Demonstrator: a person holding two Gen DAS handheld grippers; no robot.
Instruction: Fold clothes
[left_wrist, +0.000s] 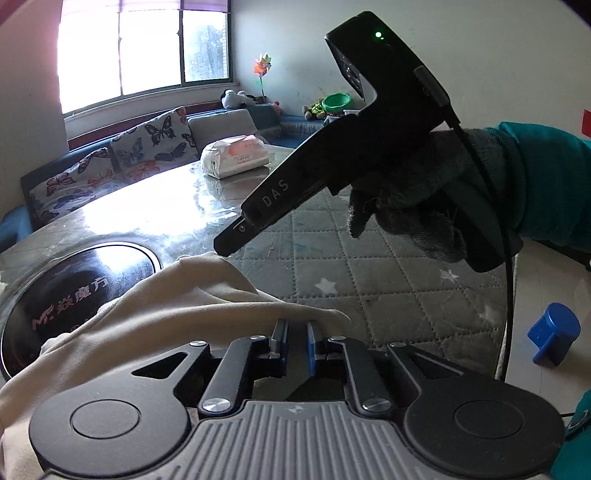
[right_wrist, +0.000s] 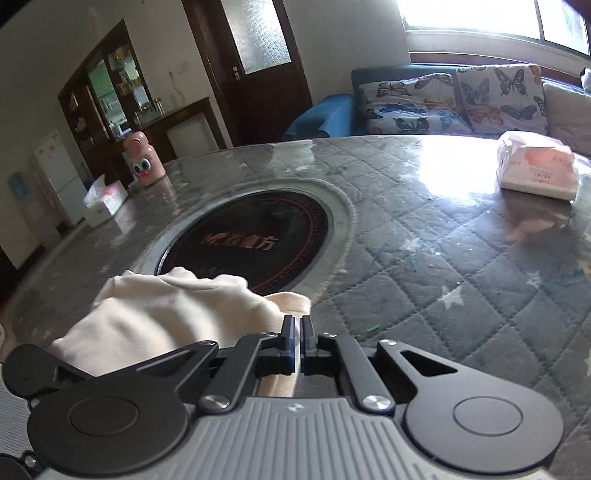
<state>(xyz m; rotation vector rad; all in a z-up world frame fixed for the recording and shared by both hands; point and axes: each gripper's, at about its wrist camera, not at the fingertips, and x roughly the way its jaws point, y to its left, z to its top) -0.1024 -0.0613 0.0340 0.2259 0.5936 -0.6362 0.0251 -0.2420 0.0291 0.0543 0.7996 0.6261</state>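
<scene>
**A:** Where does the cream garment (right_wrist: 173, 314) sit?

**B:** Bunched on the quilted table cover (right_wrist: 443, 295), on the near side of the round black hotplate (right_wrist: 251, 240) set into the table, its far edge lapping over the hotplate's near rim. The left wrist view shows the same: cloth draped over the hotplate's near right edge, folds running roughly from the hotplate toward the camera.

**A:** And the grippers against it?

**B:** The left gripper (left_wrist: 297, 341) is directly above the cloth, which fills the space below and to the left of its fingers. A narrow gap shows between the blue pads; I see no fabric in it, so I'd call it nearly closed and holding nothing, though the tips are low against the cloth and I can't rule out a pinch.

**A:** The right?

**B:** The right gripper (right_wrist: 297, 341) has its pads drawn almost together, and cloth lies just to the left of them and beneath. Whether it's pinched I cannot tell. In the left wrist view it hangs in a gloved hand (left_wrist: 424, 206) above the garment's far edge, tip pointing down toward it.

**A:** Which is nearer?

**B:** Judging by this, the left; the bulk lies on the hotplate side of both.
</scene>
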